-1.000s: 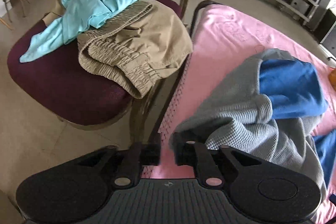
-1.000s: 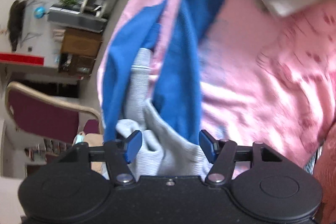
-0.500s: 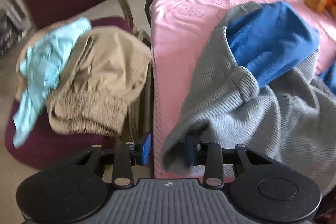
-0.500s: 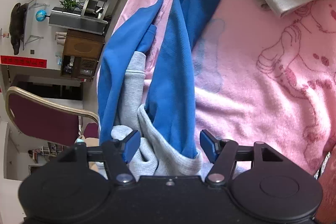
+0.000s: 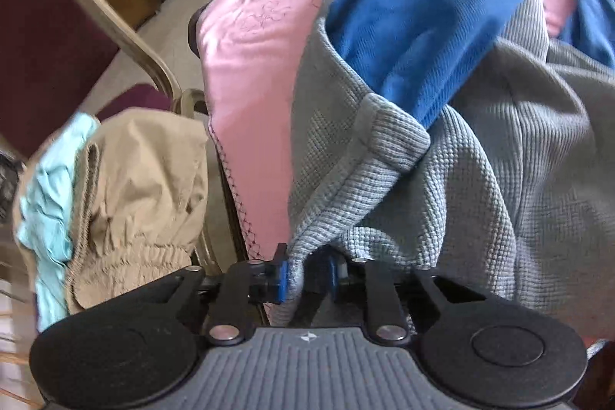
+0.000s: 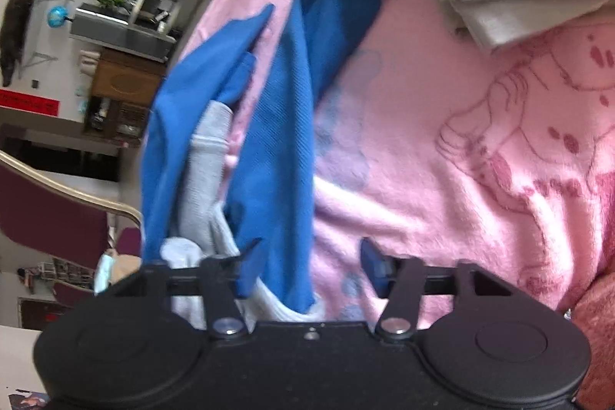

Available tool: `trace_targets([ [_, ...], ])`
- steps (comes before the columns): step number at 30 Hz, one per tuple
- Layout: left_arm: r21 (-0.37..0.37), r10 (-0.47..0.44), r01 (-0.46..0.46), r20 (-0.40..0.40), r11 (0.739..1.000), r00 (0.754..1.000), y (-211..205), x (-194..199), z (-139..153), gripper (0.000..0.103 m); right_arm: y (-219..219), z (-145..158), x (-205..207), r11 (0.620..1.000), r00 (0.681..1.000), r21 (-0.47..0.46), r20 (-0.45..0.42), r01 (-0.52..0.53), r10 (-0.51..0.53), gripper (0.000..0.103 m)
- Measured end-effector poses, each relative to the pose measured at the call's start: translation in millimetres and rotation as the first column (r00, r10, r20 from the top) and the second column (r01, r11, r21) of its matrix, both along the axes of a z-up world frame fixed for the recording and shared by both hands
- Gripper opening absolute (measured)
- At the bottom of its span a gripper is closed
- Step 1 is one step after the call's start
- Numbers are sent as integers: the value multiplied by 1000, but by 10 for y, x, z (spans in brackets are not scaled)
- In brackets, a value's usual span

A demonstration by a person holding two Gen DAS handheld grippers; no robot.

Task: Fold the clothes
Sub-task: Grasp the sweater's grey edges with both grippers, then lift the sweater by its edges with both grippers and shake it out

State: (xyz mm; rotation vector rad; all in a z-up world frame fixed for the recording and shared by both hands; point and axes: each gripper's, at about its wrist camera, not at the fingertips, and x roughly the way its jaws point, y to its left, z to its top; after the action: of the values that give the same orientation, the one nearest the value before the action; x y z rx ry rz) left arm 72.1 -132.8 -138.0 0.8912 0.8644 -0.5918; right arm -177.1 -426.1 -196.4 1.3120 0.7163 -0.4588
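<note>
Left gripper (image 5: 306, 271) clamped on the edge of a grey waffle-knit garment with blue lining (image 5: 453, 156), lying on a pink blanket-covered counter (image 5: 250, 64), right gripper (image 6: 309, 266) fingers apart over the blue fabric, tan trousers (image 5: 142, 187) on a maroon chair (image 5: 42, 37) beside

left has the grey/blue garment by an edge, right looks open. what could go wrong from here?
1. The left gripper pinches only a thin hem of the grey waffle-knit garment; a pull may slip it free.
2. The right gripper stands open with blue fabric beside one finger, so closing may catch only that layer, or the pink blanket.
3. The garment lies near the table edge; dragging could spill it toward the chair.
</note>
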Motion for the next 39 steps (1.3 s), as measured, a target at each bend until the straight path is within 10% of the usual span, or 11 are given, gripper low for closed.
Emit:
trace_targets([
  [6,-148,155,-168,-93,975,984,139,179,154,5,36,-73,205,999,999,28,20,-37,36,42],
  [13,-344,302,-398,-299,850,905,479,416,477,4,265,61,214,992,992,31,-15,-124,124,46],
  [28,-218,197,-226,-148,949,969,249,304,224,19,428,19,3,990,993,106,-69,-92,100,44],
  [34,-184,209,-234,-147,955,967,187,340,110,5,514,-35,114,993,994,74,-48,-93,97,28],
  [35,-202,230,-263,-171,944,958,220,367,144,4,514,-27,114,994,994,60,-53,-88,91,11],
  [39,-306,325,-465,-412,830,851,450,647,404,4,441,264,139,997,998,-32,4,-66,66,9],
])
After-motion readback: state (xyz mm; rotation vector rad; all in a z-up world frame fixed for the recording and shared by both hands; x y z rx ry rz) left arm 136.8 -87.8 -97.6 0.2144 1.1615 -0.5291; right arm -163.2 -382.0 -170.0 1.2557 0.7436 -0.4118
